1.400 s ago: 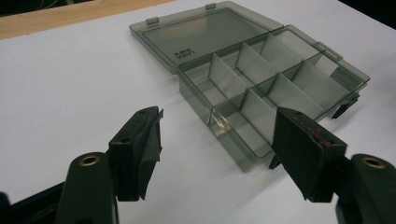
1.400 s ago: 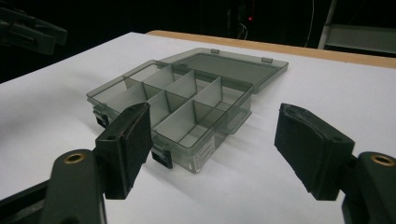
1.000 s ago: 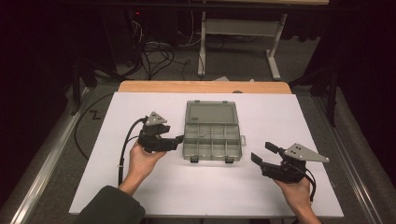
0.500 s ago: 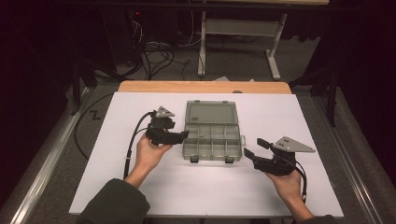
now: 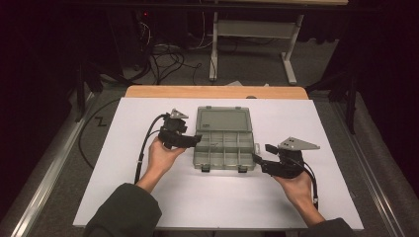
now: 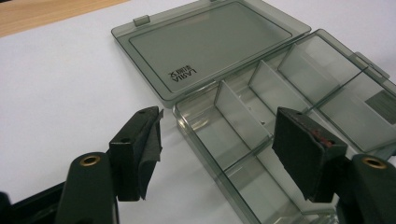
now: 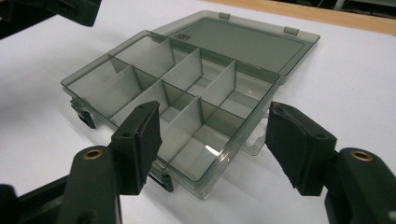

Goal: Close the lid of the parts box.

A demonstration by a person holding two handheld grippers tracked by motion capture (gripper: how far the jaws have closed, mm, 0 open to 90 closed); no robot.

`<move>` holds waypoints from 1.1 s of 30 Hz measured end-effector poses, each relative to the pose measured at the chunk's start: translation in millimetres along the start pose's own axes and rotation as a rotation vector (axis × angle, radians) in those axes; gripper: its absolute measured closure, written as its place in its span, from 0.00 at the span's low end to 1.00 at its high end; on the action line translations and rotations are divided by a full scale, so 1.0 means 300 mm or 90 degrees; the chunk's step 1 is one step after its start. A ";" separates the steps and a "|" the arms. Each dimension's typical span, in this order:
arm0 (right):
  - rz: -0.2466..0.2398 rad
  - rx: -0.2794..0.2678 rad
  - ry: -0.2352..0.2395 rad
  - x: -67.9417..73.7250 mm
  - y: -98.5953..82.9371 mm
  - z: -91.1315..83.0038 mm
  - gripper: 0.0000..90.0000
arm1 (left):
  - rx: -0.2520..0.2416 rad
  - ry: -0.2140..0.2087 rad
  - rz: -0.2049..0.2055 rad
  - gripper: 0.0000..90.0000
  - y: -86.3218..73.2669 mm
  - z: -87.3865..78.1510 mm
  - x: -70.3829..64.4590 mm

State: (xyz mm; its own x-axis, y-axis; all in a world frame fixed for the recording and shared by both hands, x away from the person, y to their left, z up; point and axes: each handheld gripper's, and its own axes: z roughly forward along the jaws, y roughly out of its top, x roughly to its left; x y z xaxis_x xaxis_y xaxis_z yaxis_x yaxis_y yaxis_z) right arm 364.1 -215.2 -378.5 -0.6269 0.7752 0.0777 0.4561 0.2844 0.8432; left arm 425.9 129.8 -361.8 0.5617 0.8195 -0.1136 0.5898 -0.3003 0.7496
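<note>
A clear smoky plastic compartment box [image 5: 225, 145] lies open in the middle of the white surface [image 5: 123, 128], its lid [image 5: 222, 120] folded flat on the far side. The left hand-held gripper [image 5: 193, 140] sits at the box's left end, jaws spread and grasping nothing — in the left gripper view one jaw stands over bare surface and the other over the tray, so the box's near left corner [image 6: 180, 112] falls between them. The right hand-held gripper [image 5: 257, 159] is at the box's front right corner, also released, jaws wide.

The right gripper view shows the box's dividers [image 7: 198, 63], the dark latches [image 7: 81, 114] on the front wall and a hang tab [image 7: 254, 140] at the end between its jaws — details too small to read from above. The left gripper view shows lettering on the lid [image 6: 182, 73].

Wide bare surface lies left, right and in front of the box; behind the lid a wooden edge [image 5: 217, 92] borders it.
</note>
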 end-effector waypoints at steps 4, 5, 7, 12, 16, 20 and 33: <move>-0.004 0.012 -0.008 0.005 0.013 0.011 0.45 | 0.003 0.001 0.002 0.36 0.009 0.010 0.002; -0.004 0.013 -0.008 0.005 0.016 0.013 0.45 | 0.002 0.000 0.001 0.36 0.010 0.012 0.003; -0.001 0.020 -0.007 0.003 0.022 0.019 0.45 | 0.001 -0.002 -0.003 0.36 0.011 0.016 0.008; 0.011 0.036 -0.010 -0.004 0.036 0.036 0.46 | 0.007 0.002 -0.013 0.37 0.013 0.025 0.020; 0.036 0.061 -0.016 -0.007 0.054 0.051 0.46 | 0.015 0.006 -0.011 0.37 0.015 0.029 0.025; 0.043 0.099 -0.017 -0.006 0.070 0.072 0.47 | 0.021 0.008 -0.010 0.37 0.022 0.031 0.029; 0.076 0.180 -0.013 -0.038 0.103 0.123 0.57 | 0.037 -0.001 -0.010 0.39 0.054 0.045 0.031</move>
State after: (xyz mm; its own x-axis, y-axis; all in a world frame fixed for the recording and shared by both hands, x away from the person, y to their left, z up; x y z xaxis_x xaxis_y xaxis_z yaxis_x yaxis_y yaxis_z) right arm 408.5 -194.5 -373.0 -0.5471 0.8227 0.1546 0.6855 0.3343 0.6468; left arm 448.5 125.9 -359.5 0.5533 0.8233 -0.1265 0.6314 -0.3155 0.7084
